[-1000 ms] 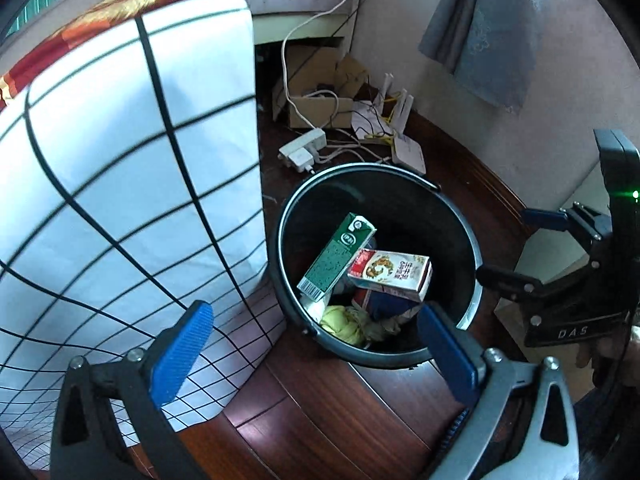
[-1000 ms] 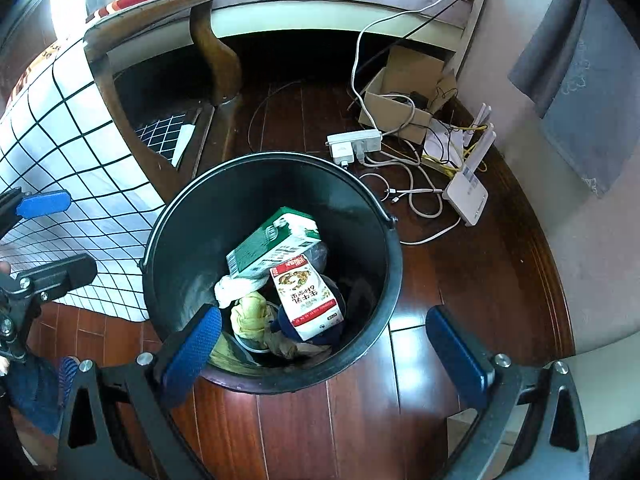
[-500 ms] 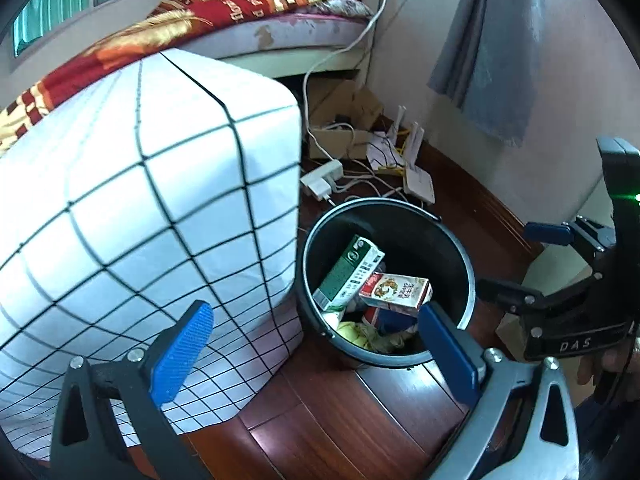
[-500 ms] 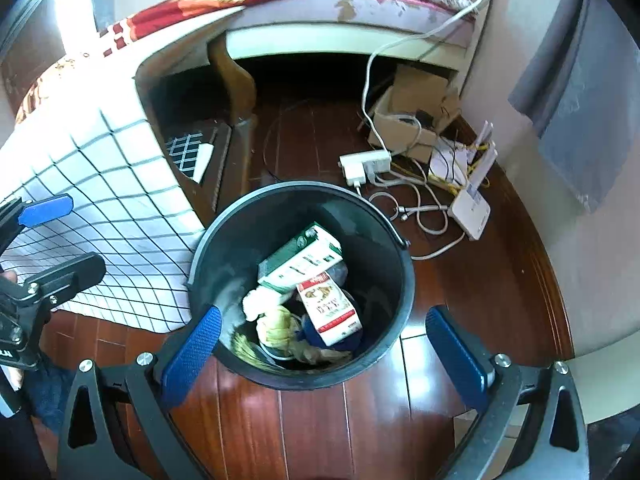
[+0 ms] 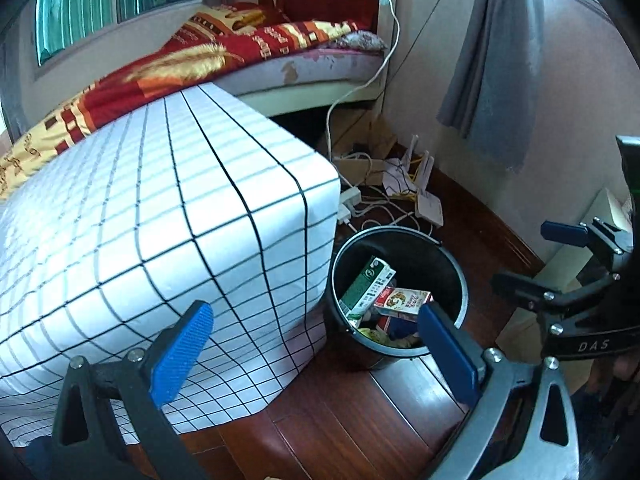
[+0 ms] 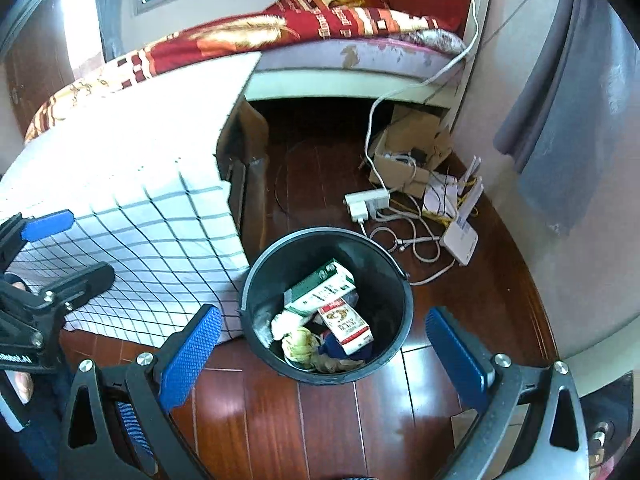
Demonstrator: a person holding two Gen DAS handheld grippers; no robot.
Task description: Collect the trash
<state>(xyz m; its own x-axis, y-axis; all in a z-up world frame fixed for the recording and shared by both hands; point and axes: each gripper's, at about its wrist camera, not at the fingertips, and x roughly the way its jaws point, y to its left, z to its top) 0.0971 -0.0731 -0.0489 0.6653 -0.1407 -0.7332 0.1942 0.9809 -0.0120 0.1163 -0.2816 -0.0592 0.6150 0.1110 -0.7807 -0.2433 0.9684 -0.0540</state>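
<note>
A black trash bucket (image 5: 456, 276) (image 6: 394, 280) stands on the wooden floor beside a table. In it lie a green-and-white carton (image 5: 366, 286) (image 6: 318, 294), a red-and-white carton (image 5: 402, 300) (image 6: 346, 324), crumpled paper and other scraps. My left gripper (image 5: 316, 352) is open and empty, well above and in front of the bucket. My right gripper (image 6: 324, 354) is open and empty, high over the bucket's near rim. Each gripper shows in the other's view: the right one (image 5: 560, 264), the left one (image 6: 52, 248).
A table under a white grid-pattern cloth (image 5: 160, 232) (image 6: 132, 184) stands left of the bucket. Behind it are a bed with a red blanket (image 5: 240, 52), a power strip (image 6: 366, 202), cables, a white router (image 6: 460, 236) and a cardboard box (image 6: 412, 152). A grey curtain (image 5: 496, 60) hangs at the right.
Both grippers have risen and pulled back from the bucket, which now looks smaller and lower. More of the table, bed and window shows. Both stay open and empty.
</note>
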